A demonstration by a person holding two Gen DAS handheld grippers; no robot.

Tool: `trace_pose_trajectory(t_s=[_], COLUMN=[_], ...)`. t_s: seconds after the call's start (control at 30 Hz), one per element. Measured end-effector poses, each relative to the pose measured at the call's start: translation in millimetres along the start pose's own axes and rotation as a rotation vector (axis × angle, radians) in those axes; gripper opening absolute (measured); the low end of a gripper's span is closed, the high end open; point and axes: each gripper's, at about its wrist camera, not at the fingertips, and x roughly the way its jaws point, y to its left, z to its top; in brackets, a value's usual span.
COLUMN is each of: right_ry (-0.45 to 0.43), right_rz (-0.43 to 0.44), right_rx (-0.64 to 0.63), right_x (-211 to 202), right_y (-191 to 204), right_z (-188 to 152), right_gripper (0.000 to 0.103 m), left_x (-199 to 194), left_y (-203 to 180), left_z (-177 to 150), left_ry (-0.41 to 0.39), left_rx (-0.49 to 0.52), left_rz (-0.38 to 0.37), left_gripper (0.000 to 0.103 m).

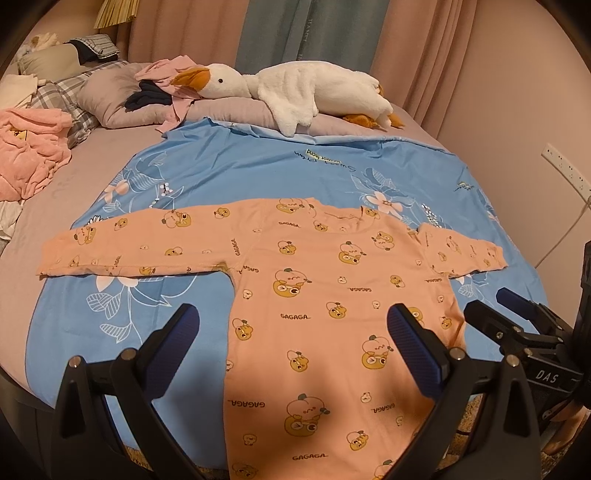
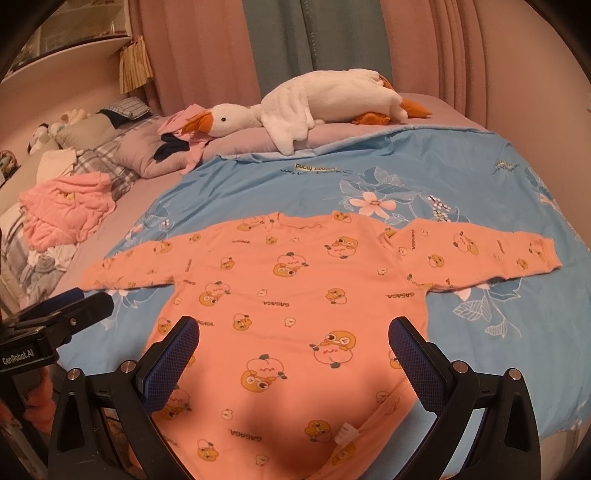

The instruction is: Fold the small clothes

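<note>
A small orange long-sleeved shirt point(image 1: 317, 295) with cartoon prints lies flat on a blue floral sheet point(image 1: 207, 170), sleeves spread to both sides, neck toward the pillows. My left gripper point(image 1: 293, 328) hovers open above the shirt's lower left part, nothing between its fingers. In the right wrist view the same shirt point(image 2: 295, 280) fills the middle, and my right gripper point(image 2: 293, 332) hangs open over its lower body. The right gripper point(image 1: 495, 306) shows at the right edge of the left wrist view; the left gripper point(image 2: 92, 302) shows at the left edge of the right one.
A white plush goose point(image 1: 295, 92) lies across the pillows point(image 1: 110, 96) at the head of the bed. A crumpled pink garment point(image 1: 29, 147) sits on the left side with other clothes. Curtains point(image 1: 332, 33) hang behind. A wall socket point(image 1: 565, 166) with a cable is at right.
</note>
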Motion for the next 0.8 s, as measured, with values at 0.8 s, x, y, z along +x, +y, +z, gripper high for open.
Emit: trace_pose_trajectory(t_s=[0.8], right_ry=[-0.085], right_rz=[-0.092], right_rx=[0.43], right_x=[3], right_y=[-169], right_z=[17], right_gripper=[0.066], left_x=[68], left_y=[-38], left_z=[15], left_ry=[0.072], left_rx=[0.051], left_rz=[-0.089], left_gripper=[0.076])
